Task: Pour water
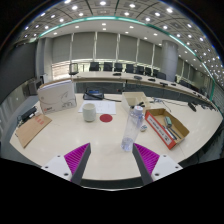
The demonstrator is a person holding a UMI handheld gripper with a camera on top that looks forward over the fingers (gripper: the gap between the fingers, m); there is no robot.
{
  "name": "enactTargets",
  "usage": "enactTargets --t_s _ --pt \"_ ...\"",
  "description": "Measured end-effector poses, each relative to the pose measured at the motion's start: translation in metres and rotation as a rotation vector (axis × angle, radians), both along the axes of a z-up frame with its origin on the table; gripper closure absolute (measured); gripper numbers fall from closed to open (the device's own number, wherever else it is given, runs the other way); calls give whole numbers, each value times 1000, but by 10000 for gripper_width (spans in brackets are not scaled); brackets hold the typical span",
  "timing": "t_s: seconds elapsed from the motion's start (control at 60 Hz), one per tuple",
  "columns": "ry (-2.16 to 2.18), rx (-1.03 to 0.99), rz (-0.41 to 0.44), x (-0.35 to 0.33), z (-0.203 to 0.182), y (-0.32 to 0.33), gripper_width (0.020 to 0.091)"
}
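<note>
From my seat at the controls I see the gripper (111, 158) with its two fingers spread wide, the magenta pads (76, 155) facing each other across a broad gap and nothing clamped between them. A clear plastic water bottle with a pale cap (131, 130) stands upright on the pale tabletop (95, 140), just ahead of the fingers and a little toward the right one (I cannot tell how full it is). Beyond it to the left sits a small white cylindrical cup (89, 112), and between cup and bottle lies a round red lid-like disc (107, 118). To the right of the bottle rests an open brown cardboard box with red items inside (167, 126). On the far left lies a flat brown cardboard piece (32, 129), with a white box-shaped object (57, 96) standing behind it. Dark office chairs (105, 68) line the far side of the room under rows of ceiling lights.
</note>
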State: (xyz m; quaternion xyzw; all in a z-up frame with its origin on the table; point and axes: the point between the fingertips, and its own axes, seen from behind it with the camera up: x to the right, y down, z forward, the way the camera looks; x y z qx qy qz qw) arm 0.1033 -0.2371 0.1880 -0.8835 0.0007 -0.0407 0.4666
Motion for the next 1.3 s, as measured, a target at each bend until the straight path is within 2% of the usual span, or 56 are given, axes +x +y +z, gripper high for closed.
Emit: enactTargets --t_s 0.25,0.55,0.6,0.667,0.683,0.733,0.933,1.083,1.3 --pt "-32 69 -3 88 -57 60 244" --pt "-12 137 98 95 -102 151 252" --pt "-15 137 112 100 -111 164 315" --pt "-30 159 130 91 -110 172 536" --pt "-37 166 131 92 -109 174 570" --pt "-34 183 138 92 -110 180 583" --pt "7 184 123 95 -110 183 707" --pt "-7 196 142 93 -90 185 708" --pt "-143 258 166 99 -26 214 708"
